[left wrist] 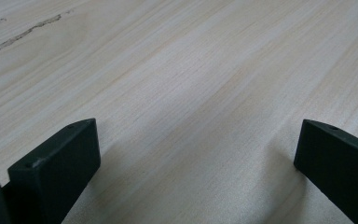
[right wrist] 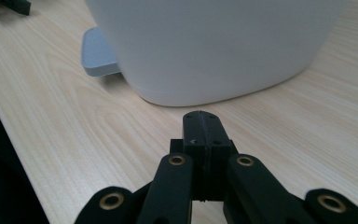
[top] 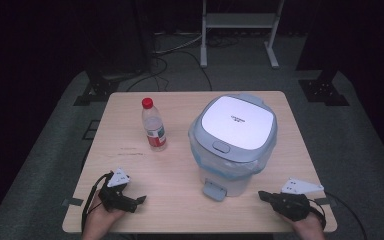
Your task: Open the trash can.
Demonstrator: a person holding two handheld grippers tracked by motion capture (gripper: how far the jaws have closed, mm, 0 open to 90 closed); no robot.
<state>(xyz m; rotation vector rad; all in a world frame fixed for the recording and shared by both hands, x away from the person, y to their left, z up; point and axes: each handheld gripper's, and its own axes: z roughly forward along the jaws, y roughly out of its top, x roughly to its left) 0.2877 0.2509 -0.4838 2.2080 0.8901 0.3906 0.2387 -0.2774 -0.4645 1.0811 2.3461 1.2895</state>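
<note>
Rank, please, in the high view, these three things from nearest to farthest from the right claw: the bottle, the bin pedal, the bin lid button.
From the right claw, at the table's near right edge:
1. Bin pedal, at the foot of the bin, just to the claw's left.
2. Bin lid button, on the lid's front edge, higher up.
3. Bottle, standing far off on the table's left half.

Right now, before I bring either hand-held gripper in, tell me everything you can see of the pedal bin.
The pedal bin stands upright on the right half of the wooden table, apart from everything else on it. Its body looks like white plastic with rounded corners, under a grey-blue rim. The lid is shut, glossy white, with small print too small to read and a grey push tab at its near edge. A clear liner bag is folded out over the rim. A grey foot pedal juts from the base towards the person.
</note>
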